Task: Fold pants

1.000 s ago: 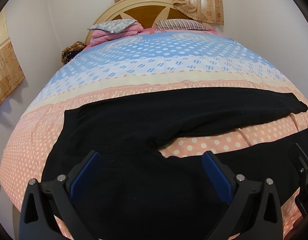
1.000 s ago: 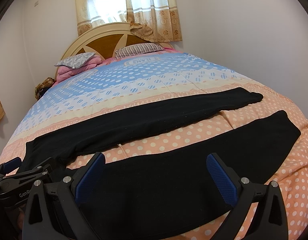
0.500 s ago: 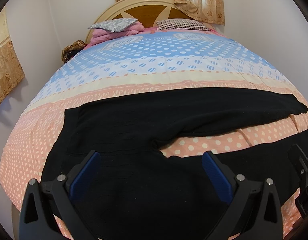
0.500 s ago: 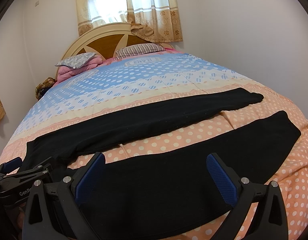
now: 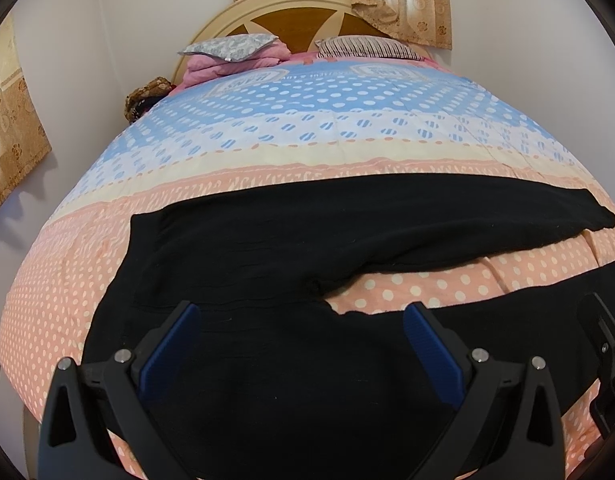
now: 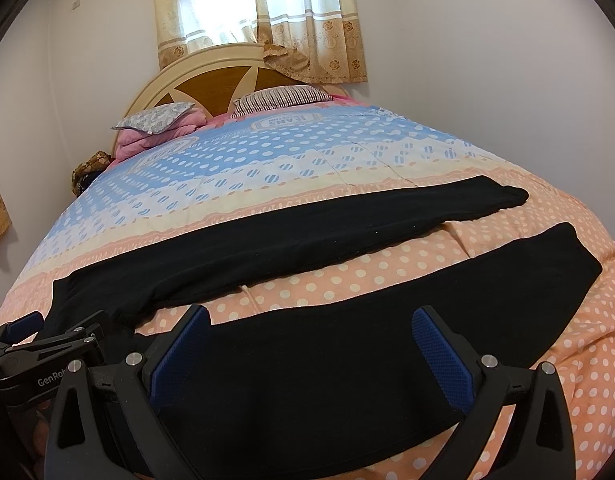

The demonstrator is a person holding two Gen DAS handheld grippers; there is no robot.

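Note:
Black pants (image 5: 267, 248) lie flat and spread on the bed, waist at the left, both legs running to the right with a gap of bedspread between them. They also show in the right wrist view (image 6: 307, 240). My left gripper (image 5: 301, 344) is open and empty above the waist and crotch area. My right gripper (image 6: 311, 348) is open and empty above the near leg (image 6: 387, 320). The left gripper's side shows at the left edge of the right wrist view (image 6: 47, 344).
The bed has a polka-dot bedspread (image 5: 307, 120) in orange, cream and blue bands. Pillows (image 5: 231, 46) and a pink folded blanket (image 5: 227, 66) lie by the headboard (image 6: 211, 84). Walls and curtains (image 6: 259, 12) surround the bed.
Both views shifted very slightly; the grippers stay open above the pants. The pants have not moved.

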